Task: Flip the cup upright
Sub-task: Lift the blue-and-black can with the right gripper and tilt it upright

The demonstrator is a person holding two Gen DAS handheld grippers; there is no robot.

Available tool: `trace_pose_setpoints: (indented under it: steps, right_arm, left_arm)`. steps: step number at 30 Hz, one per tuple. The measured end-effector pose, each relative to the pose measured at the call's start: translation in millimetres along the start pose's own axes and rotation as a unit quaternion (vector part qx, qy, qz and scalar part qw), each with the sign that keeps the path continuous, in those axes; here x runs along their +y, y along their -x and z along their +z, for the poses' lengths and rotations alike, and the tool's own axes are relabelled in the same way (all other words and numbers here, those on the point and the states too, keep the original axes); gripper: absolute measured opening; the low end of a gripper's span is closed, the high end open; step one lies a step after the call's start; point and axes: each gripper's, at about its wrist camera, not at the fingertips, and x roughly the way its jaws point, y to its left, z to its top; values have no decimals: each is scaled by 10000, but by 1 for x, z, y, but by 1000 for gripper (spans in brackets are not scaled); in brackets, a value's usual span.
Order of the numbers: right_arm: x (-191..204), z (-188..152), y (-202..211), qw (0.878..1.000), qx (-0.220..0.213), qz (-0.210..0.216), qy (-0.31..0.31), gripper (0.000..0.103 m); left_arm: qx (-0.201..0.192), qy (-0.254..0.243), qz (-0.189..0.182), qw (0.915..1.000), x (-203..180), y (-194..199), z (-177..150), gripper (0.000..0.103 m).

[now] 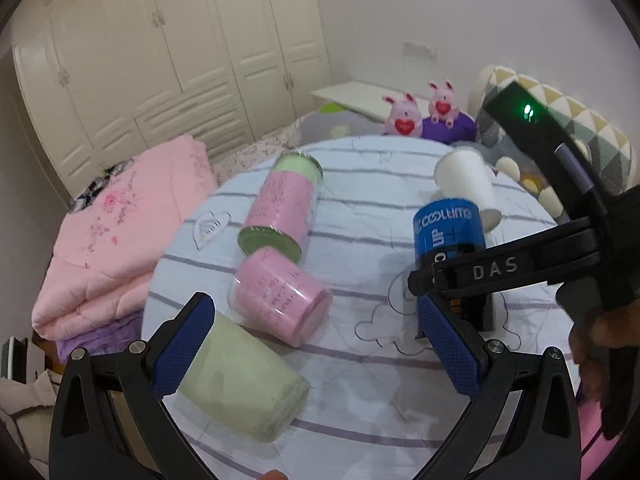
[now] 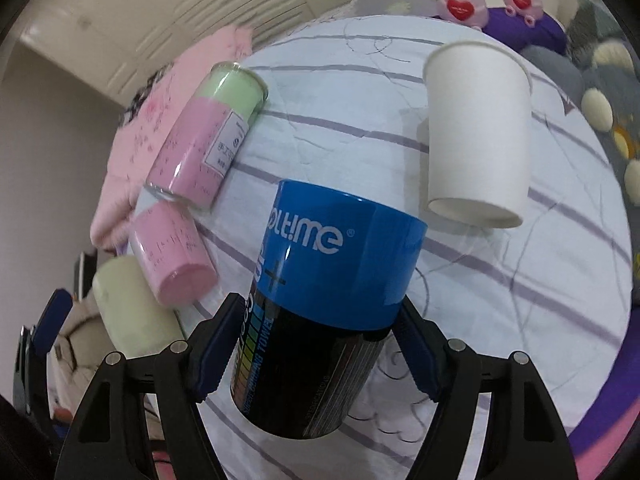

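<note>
A blue and black can-shaped cup stands tilted between my right gripper's blue pads, which are shut on its lower black part. It also shows in the left wrist view, held by the right gripper. A white paper cup lies on its side behind it, also in the left wrist view. My left gripper is open and empty, above a pale green cup lying on its side by its left pad.
All lie on a round striped cloth surface. A pink cup and a taller pink and green jar lie on their sides at the left. A folded pink quilt is further left. Two pink plush toys sit behind.
</note>
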Motion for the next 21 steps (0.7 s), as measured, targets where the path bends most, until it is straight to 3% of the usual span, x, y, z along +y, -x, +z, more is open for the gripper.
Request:
trace_pose_setpoints:
  steps: [15,21]
  right_arm:
    - [15,8,-8,9903,691,-245,1178,75]
    - [13,16,-24,9861,1080,-158,1250,80]
  left_arm:
    - [653,278,162,9973,-5,-24,-1,103]
    - [801,326,364,9956,-5,-28,-2,103]
